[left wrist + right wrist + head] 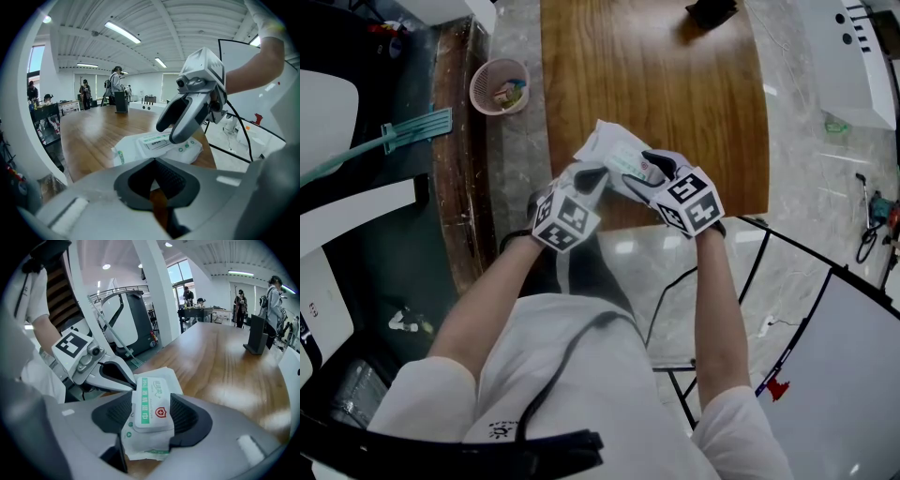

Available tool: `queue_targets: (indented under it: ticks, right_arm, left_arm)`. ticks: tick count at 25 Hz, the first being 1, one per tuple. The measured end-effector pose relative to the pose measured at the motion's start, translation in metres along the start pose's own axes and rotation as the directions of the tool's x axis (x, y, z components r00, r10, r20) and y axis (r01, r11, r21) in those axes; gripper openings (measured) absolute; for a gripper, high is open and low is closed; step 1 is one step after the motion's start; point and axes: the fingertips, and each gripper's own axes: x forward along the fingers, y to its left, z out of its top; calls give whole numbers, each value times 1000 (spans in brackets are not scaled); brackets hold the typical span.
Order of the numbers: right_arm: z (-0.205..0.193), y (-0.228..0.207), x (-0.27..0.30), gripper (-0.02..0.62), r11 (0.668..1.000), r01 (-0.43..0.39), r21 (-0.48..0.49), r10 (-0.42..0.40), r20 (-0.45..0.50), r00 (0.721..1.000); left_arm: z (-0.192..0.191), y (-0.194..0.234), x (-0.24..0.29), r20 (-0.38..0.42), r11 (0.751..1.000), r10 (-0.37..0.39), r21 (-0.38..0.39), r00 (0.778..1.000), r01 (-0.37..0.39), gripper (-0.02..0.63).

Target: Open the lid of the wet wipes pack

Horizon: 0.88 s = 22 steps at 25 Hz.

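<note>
Success depended on the right claw [151, 417], clamped across the wet wipes pack [145, 446] above the tabletop [225, 357] edge, gripping firmly while the nearly closed left claw [130, 381] lifted the lid [151, 401] from its edge.

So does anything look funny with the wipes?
Yes. The wet wipes pack is squished: the right claw pinches it across the middle, so its soft wrapper crumples and bulges out below. Its lid looks flat and shut.

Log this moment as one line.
right gripper: clamps wet wipes pack | left gripper: tips pinch pack edge | lid: closed
</note>
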Motion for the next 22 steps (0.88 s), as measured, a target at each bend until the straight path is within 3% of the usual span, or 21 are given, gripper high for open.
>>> queue_targets:
  ticks: [12, 22]
  right_arm:
    - [33, -24, -33, 209, 997, 81, 14, -82, 148, 986]
    - [29, -51, -43, 161, 987, 144, 74, -155, 184, 971]
  left_arm:
    - [2, 2, -4, -1, 999, 6, -42, 1000, -6, 6]
    - [11, 5, -13, 23, 997, 25, -80, 999, -23, 6]
